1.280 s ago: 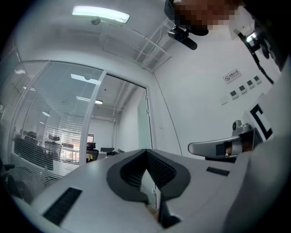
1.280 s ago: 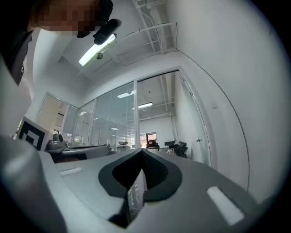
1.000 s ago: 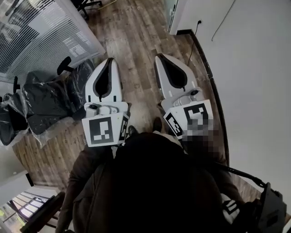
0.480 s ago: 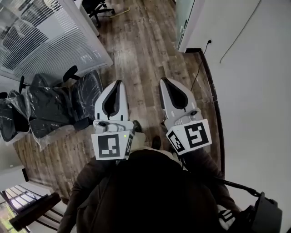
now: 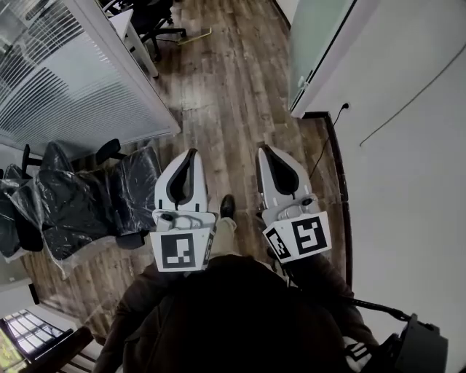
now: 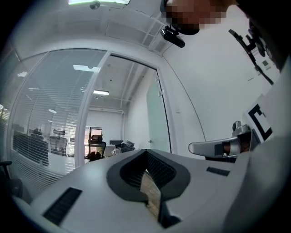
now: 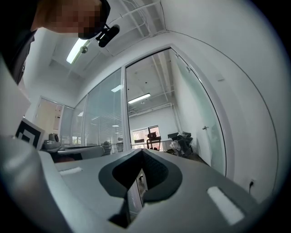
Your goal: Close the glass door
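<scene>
The frosted glass door (image 5: 321, 45) stands ajar at the upper right of the head view, with a small handle (image 5: 301, 84) on its near edge. Both grippers are held side by side over the wooden floor, short of the door. My left gripper (image 5: 191, 154) is shut and empty. My right gripper (image 5: 262, 149) is shut and empty too. In the left gripper view the door (image 6: 157, 122) shows ahead beyond the closed tips (image 6: 146, 152). In the right gripper view the door (image 7: 205, 136) and its handle (image 7: 206, 128) lie to the right of the tips (image 7: 142, 153).
Plastic-wrapped office chairs (image 5: 76, 193) stand at the left against a glass partition with blinds (image 5: 65, 80). A white wall (image 5: 408, 146) with a socket and cable (image 5: 342, 106) runs along the right. An office chair (image 5: 156, 18) stands further down the corridor.
Both grippers have travelled forward along the corridor together, still shut. The glass door has come into view at the upper right and the wrapped chairs have slid back towards me.
</scene>
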`<state>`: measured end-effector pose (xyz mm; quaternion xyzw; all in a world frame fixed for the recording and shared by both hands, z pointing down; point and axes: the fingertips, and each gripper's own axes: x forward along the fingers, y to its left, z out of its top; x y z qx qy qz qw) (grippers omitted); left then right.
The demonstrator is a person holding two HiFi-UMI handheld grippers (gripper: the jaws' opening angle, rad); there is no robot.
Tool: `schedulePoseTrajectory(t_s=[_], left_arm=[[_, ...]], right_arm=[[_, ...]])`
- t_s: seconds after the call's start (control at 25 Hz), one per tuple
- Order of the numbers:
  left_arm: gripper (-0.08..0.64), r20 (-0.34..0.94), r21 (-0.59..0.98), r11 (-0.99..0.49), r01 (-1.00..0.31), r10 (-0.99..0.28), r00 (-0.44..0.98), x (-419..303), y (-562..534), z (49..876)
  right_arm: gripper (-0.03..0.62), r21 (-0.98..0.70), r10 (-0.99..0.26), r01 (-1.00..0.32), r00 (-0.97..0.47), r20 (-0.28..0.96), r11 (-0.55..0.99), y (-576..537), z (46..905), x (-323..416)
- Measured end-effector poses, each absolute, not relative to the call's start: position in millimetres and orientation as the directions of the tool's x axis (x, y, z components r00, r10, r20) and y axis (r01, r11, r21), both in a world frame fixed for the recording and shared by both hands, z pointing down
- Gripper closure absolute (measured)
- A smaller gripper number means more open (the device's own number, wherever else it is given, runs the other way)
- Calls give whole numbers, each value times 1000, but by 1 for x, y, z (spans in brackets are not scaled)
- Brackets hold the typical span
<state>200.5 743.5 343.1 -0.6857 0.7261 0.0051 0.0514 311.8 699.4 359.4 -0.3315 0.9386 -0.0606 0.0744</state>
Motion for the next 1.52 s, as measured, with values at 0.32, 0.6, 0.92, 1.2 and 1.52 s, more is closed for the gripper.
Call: schedulePoseTrajectory(t_s=[0.32, 0.6, 0.92, 1.2, 1.52], left_arm=[[563, -95, -44, 29, -999, -995, -25, 134, 607, 323], [563, -77, -37, -4, -999, -997, 6, 119, 511, 326], [564, -85, -52, -38, -998, -995, 43, 115, 341, 332], [563, -105, -52, -35, -998, -994, 40, 125, 186, 312], [563, -94, -51, -21, -998, -995, 26, 91, 55, 308]], right_arm=[[591, -133, -637, -624, -765, -96, 770, 569, 332, 243], [591, -108, -664, -656, -742, -88, 747, 479, 329, 228], [591, -99, -697, -690, -711, -93, 717, 314, 342, 224], [591, -98, -675, -668, -730, -105, 738, 157, 323, 225], [591, -92, -679, -673, -728, -95, 734, 21, 316, 195]])
